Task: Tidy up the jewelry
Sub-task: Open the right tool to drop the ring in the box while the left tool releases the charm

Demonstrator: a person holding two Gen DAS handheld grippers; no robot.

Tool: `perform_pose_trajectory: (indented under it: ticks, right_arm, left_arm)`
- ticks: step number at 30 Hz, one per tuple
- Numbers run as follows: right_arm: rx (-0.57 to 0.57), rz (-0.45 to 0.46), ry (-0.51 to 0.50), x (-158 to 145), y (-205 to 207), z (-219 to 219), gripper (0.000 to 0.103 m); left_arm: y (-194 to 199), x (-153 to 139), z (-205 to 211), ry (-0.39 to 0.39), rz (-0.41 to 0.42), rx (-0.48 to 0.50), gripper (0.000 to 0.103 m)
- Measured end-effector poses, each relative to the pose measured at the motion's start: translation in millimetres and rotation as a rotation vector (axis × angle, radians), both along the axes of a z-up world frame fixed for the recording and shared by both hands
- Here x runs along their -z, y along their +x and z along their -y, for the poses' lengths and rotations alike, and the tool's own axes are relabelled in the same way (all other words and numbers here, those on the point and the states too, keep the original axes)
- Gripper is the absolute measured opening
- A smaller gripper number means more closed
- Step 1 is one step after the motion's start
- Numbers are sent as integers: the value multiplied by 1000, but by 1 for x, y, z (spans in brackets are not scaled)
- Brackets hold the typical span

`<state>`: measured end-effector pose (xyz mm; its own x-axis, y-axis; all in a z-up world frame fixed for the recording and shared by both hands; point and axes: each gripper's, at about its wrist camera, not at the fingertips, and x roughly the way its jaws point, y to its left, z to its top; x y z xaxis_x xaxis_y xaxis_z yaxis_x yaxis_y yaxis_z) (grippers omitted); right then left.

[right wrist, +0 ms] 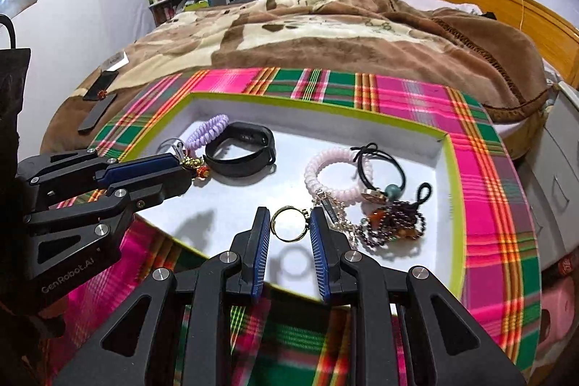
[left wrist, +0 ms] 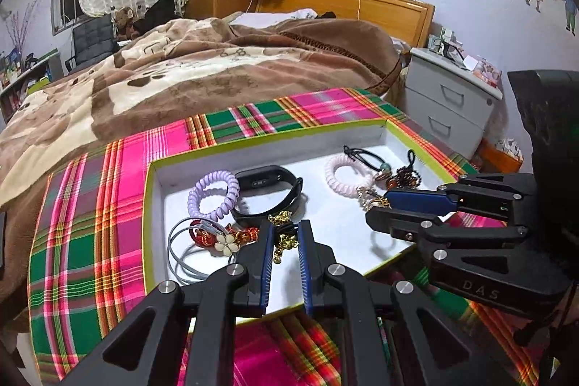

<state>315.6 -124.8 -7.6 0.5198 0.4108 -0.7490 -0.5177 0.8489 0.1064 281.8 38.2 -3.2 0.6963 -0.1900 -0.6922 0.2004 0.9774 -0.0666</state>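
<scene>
Nearest us, our right gripper clamps a gold ring, its hoop upright and facing us, over the white tray. Our left gripper pinches a black cord with gold bells, dangling downward. Beyond, the black fitness band lies lengthwise across the tray, beside a purple coil hair tie.

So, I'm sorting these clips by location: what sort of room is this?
Most likely a home bedroom. A bed with a brown blanket fills the background, a wooden headboard stands against the wall, and a grey nightstand sits beside it.
</scene>
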Motion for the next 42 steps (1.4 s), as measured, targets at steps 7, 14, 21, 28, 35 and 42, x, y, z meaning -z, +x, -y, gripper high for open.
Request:
perform_pose_trajectory:
  ticks: [7,14,21,28,35,42]
  right_arm:
    - [-14,-23,-27,10,10,-10,23]
    - [-22,-37,-35,13,16,-11,24]
    - [-24,-46,-36,15,18,-13,24]
    - [-14,-36,-43,14,16,-12,27]
    - [-13,-19,-31,8,7,-7,28]
    - [19,38,6,-10,-24,10,29]
  left_arm:
    - [15,12,1,24,-48,12,13]
    - [24,22,2,33,-92,21,14]
    - [26,22,2,33,-100,25,14]
    - [28,23,2,30,-103,21,14]
    - [16,16,0,17,-75,5,14]
    - [-18,-3,-1,13,-12,-33,14]
